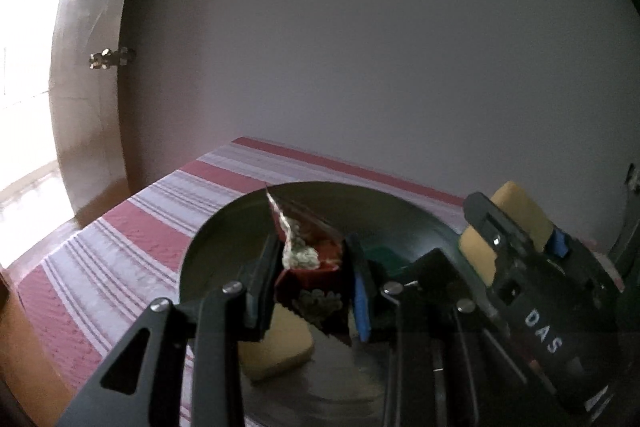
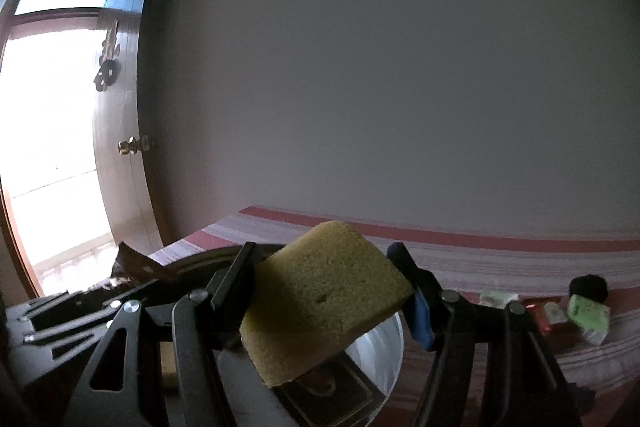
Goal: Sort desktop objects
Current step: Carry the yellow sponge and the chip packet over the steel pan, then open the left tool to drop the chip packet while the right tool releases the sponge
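Note:
My left gripper (image 1: 314,281) is shut on a dark red snack packet (image 1: 308,267), crumpled, held over a round metal bowl (image 1: 224,223). A yellow sponge (image 1: 276,347) lies in the bowl below the packet. My right gripper (image 2: 332,291) is shut on a second yellow sponge (image 2: 324,299), also above the metal bowl (image 2: 384,347). In the left wrist view the right gripper (image 1: 516,227) with its sponge (image 1: 520,211) hangs at the right of the bowl. The left gripper's body shows low at the left of the right wrist view, its jaws hidden.
The bowl rests on a red and white striped cloth (image 1: 132,239). At the far right of the cloth (image 2: 520,251) lie a green packet (image 2: 588,315), a red packet (image 2: 544,315), a white packet (image 2: 498,299) and a black round object (image 2: 588,287). A brown door (image 1: 88,107) stands open at the left.

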A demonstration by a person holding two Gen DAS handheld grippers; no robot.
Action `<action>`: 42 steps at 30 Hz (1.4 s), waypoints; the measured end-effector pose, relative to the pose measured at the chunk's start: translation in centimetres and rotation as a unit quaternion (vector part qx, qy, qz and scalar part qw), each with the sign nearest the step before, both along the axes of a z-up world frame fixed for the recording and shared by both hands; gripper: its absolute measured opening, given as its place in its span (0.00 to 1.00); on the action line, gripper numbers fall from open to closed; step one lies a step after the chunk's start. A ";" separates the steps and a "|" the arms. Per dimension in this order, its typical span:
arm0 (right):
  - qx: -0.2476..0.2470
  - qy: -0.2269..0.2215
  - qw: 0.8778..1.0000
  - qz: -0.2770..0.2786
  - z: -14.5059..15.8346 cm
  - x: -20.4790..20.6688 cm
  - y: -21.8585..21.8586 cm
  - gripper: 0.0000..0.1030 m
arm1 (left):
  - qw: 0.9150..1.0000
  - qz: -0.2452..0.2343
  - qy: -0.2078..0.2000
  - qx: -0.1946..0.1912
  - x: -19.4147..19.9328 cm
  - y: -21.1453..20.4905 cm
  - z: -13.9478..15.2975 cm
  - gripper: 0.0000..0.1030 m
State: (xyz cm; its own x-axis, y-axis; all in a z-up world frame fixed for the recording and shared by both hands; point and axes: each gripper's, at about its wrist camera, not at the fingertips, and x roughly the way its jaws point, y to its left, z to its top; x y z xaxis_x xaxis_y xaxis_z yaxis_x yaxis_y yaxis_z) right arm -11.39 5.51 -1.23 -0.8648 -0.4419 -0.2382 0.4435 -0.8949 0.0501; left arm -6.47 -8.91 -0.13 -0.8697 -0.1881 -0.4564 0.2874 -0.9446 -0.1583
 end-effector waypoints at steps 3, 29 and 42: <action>0.005 -0.005 1.000 0.000 -0.6 -0.1 -0.3 0.66 | 1.000 0.008 -0.011 -0.004 -0.4 -0.2 -0.3 0.29; 0.033 0.001 0.999 0.014 -1.7 0.0 -0.5 0.67 | 0.996 0.048 -0.073 -0.013 -2.7 -1.8 -2.4 0.29; 0.010 0.023 1.000 0.003 -1.2 1.1 0.6 0.90 | 0.994 0.082 -0.067 -0.023 -2.2 -1.7 -1.7 0.83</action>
